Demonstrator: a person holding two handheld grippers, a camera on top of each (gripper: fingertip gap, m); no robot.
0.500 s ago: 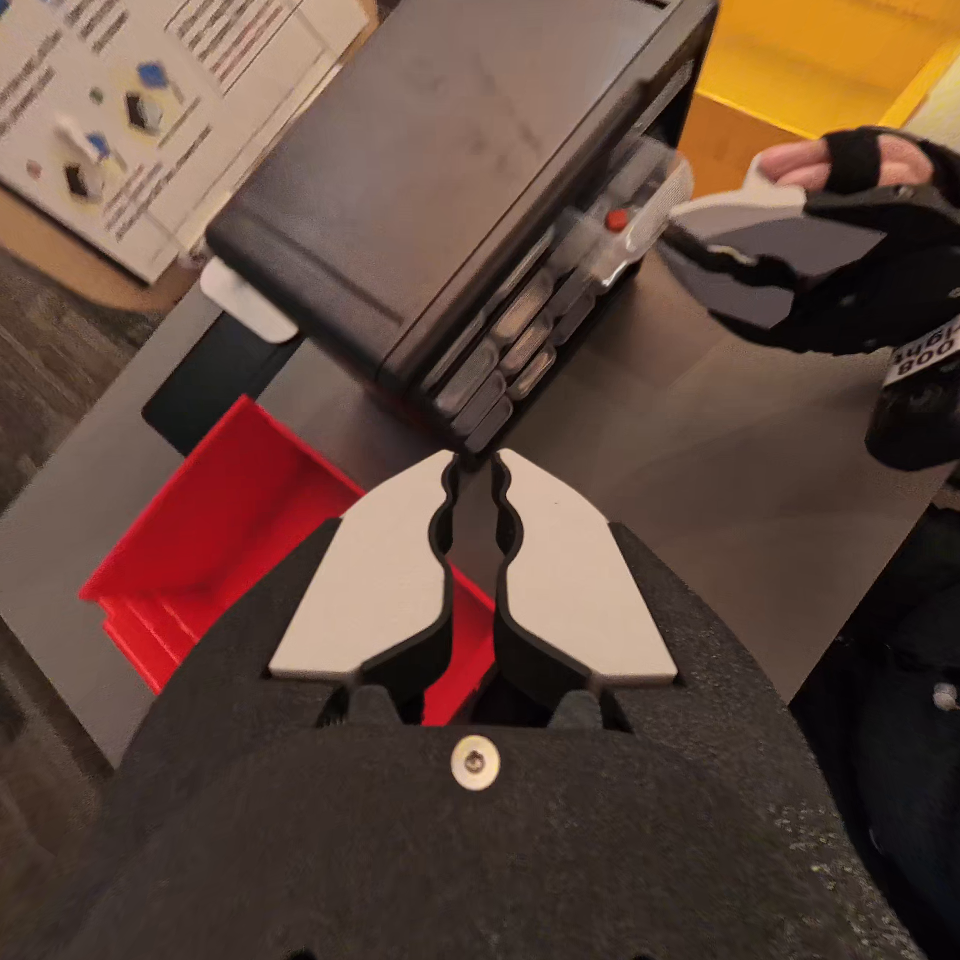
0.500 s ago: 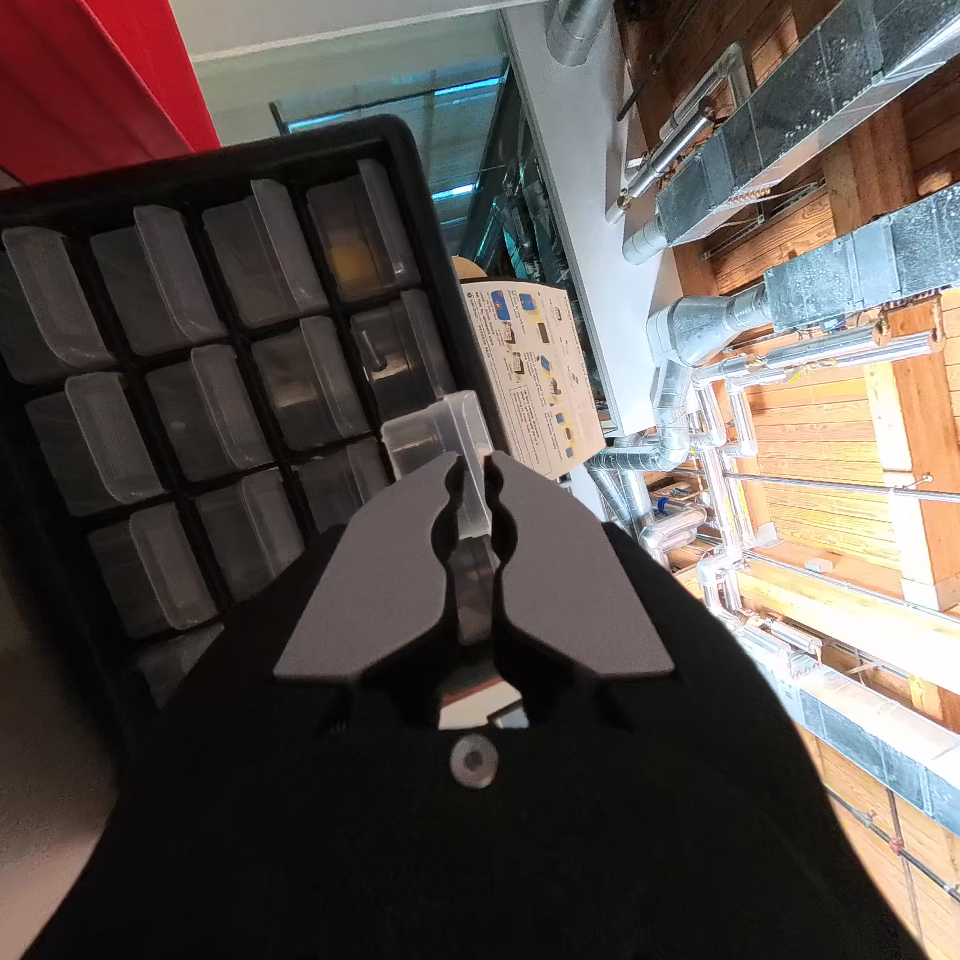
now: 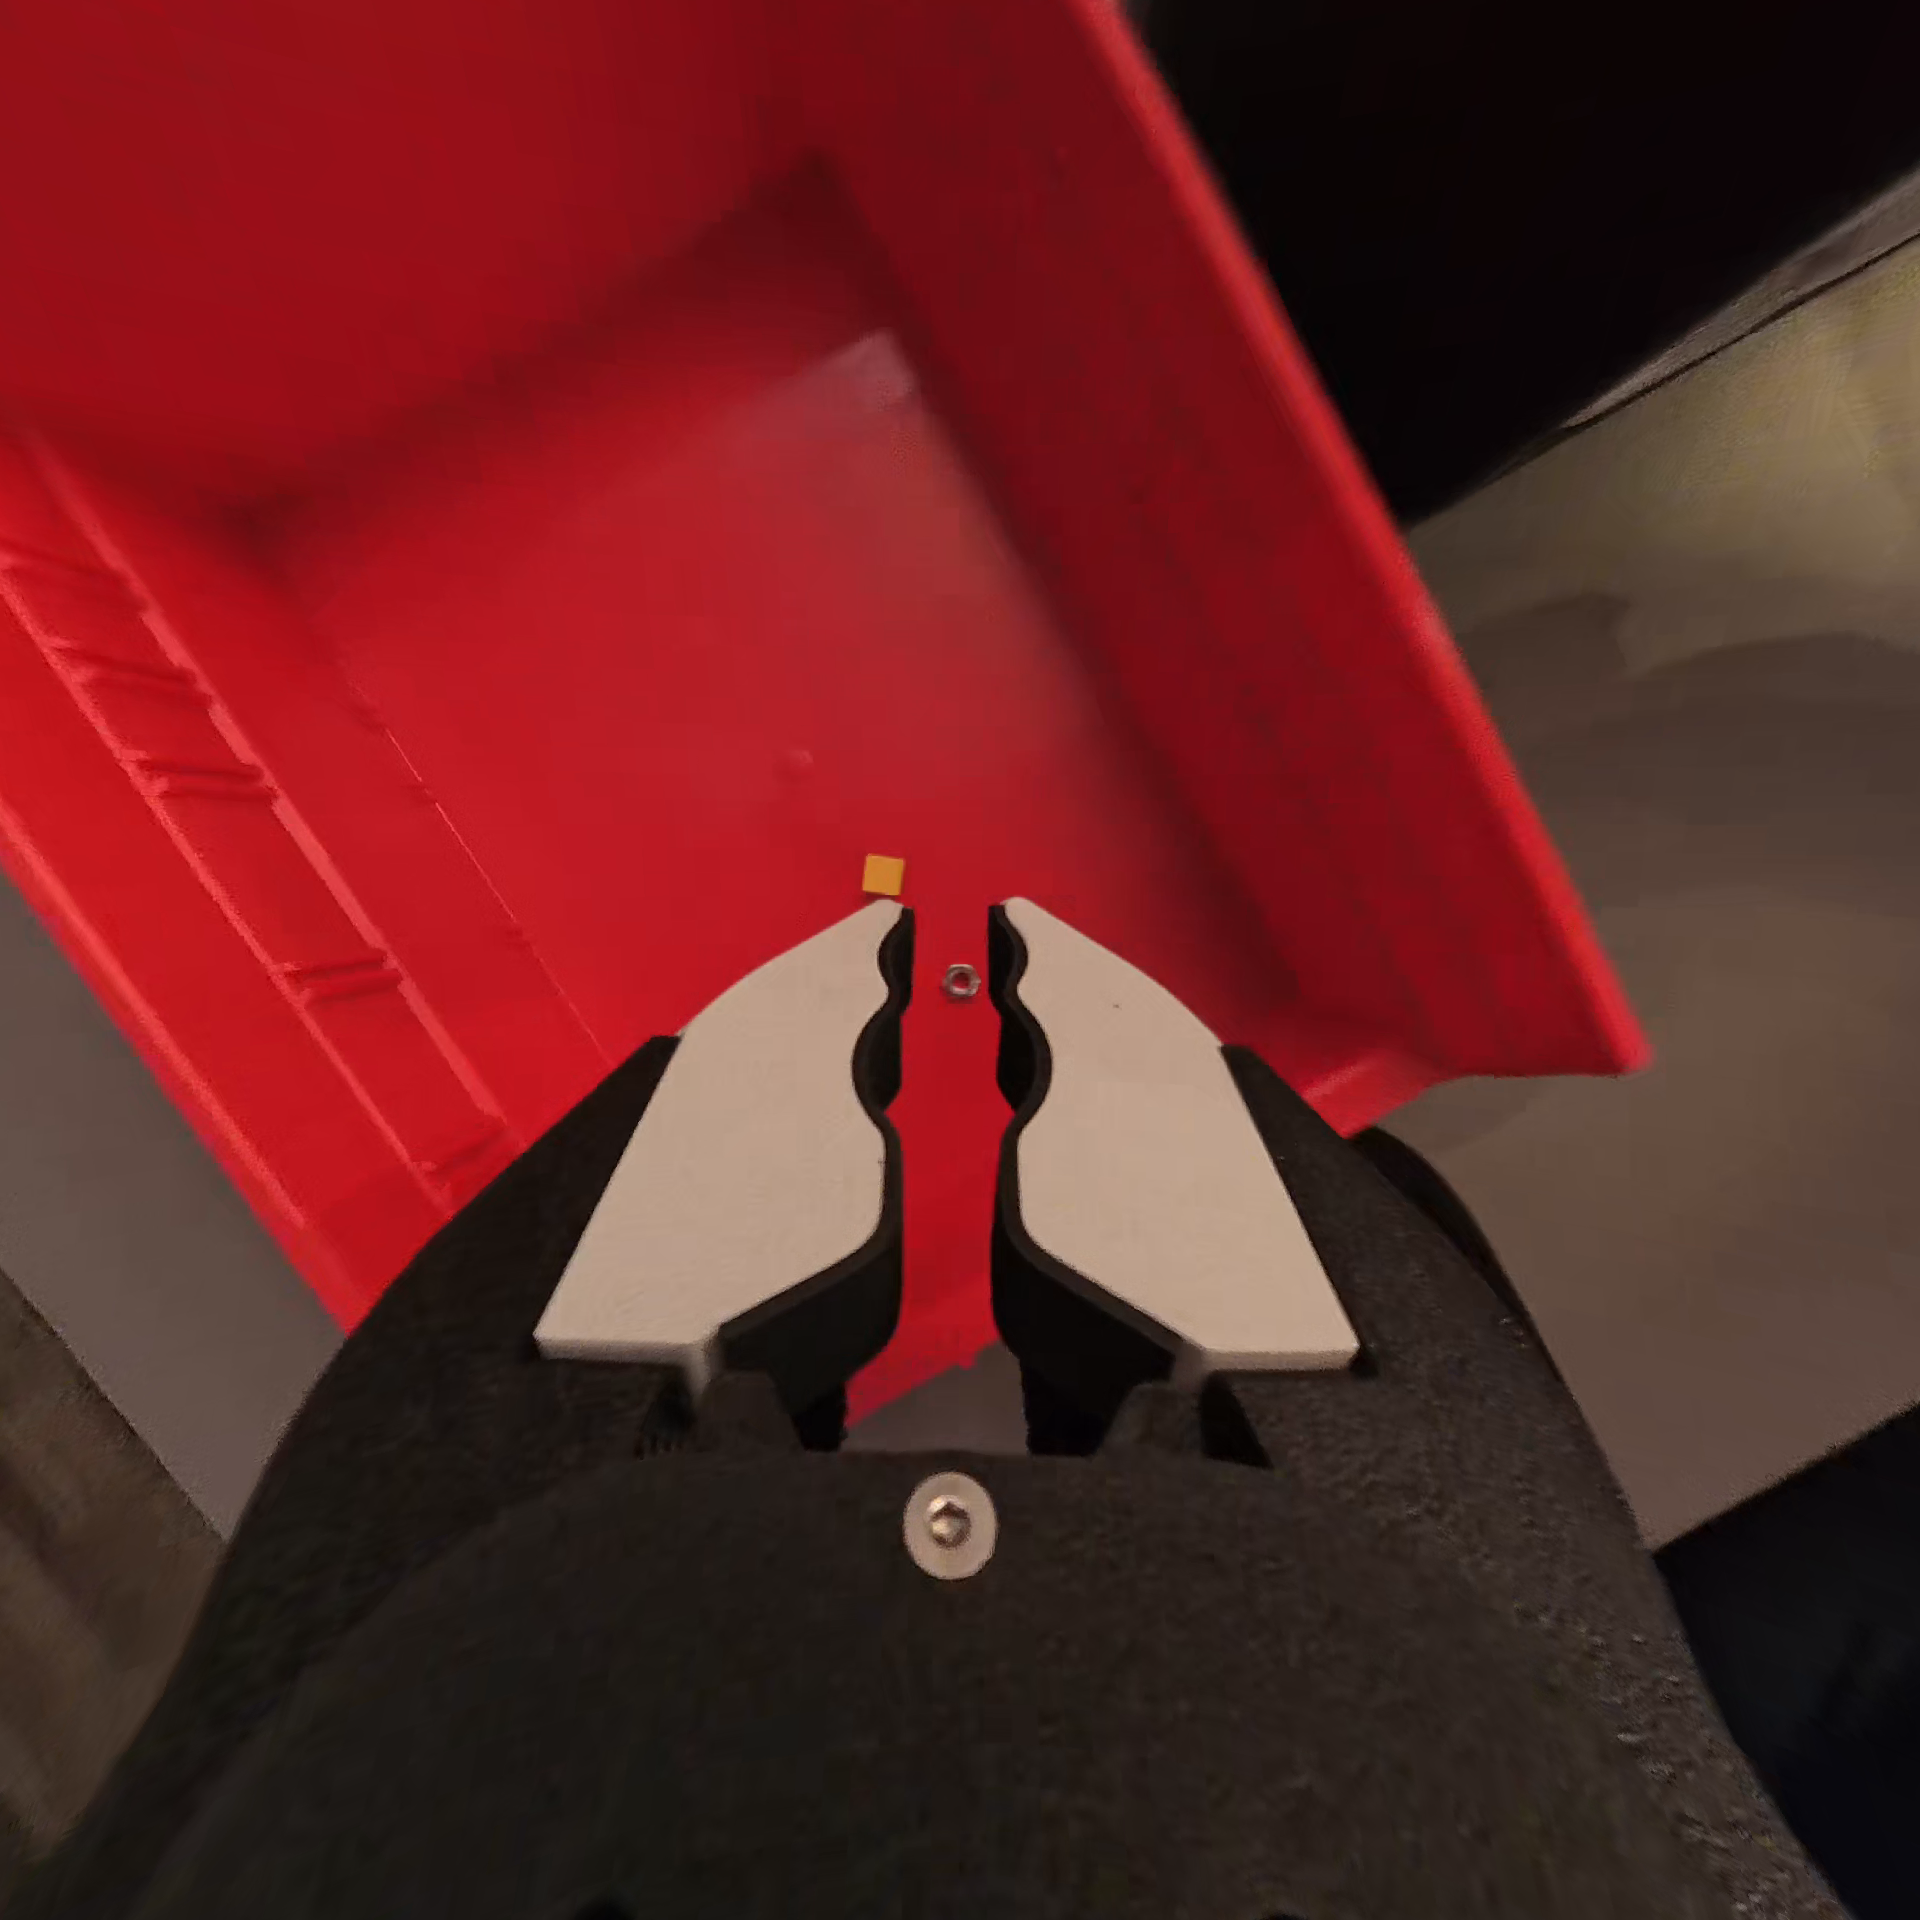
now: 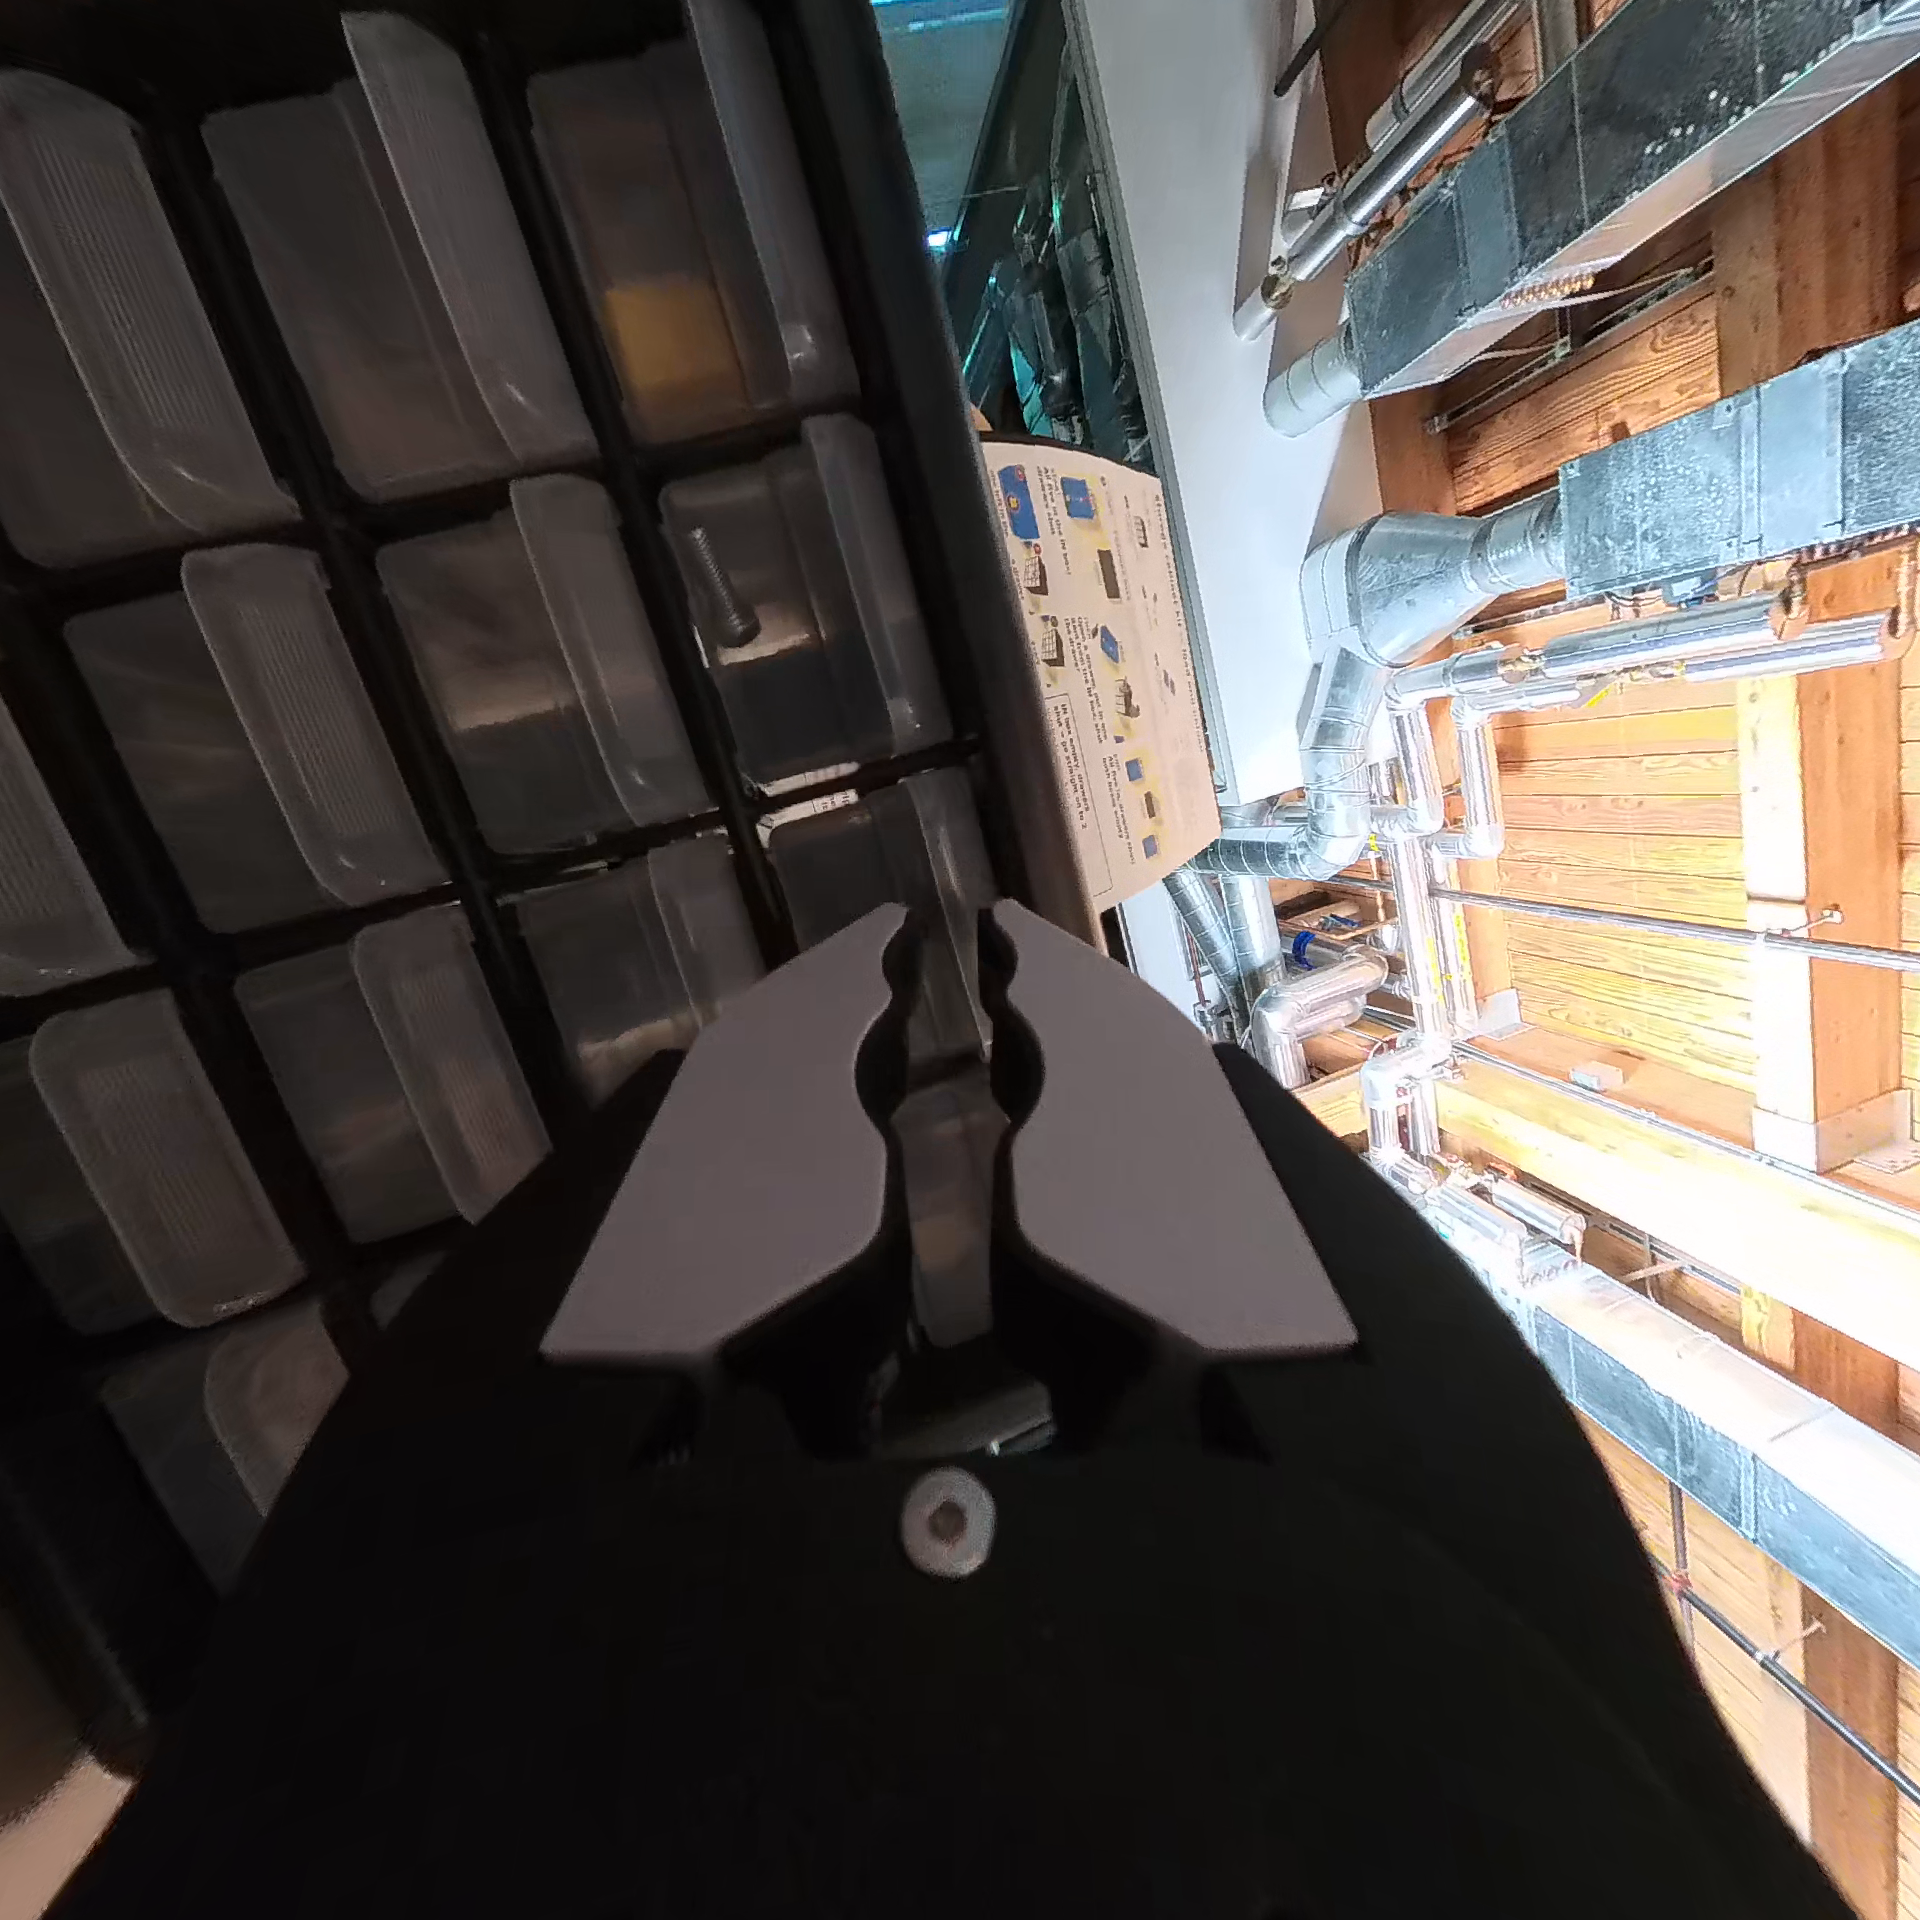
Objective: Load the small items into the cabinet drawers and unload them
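A red bin (image 3: pixel 1195 540) fills the left wrist view. On its floor lie a small orange square (image 3: pixel 883 874) and a small metal nut (image 3: pixel 961 981). My left gripper (image 3: pixel 951 914) hovers low over the bin floor, narrowly open and empty, with the nut in the gap between its fingers and the orange square just past the left fingertip. In the right wrist view the black cabinet (image 4: pixel 935 499) with several clear drawers is close. My right gripper (image 4: pixel 951 914) is shut on the front tab of one clear drawer (image 4: pixel 940 1143) at the cabinet's edge row.
The bin stands on a grey table (image 3: pixel 1683 852). One clear drawer holds a bolt (image 4: pixel 727 592) and another holds something yellow (image 4: pixel 665 343). A printed instruction sheet (image 4: pixel 1101 665) stands behind the cabinet. Ceiling ducts and wooden beams fill the right wrist view's right side. One gripper's finger ends stand about 35 cm off the other's.
My left gripper has dropped from above the table into the red bin; the cabinet has left its view. My right gripper has moved toward the cabinet, and the held drawer is further in.
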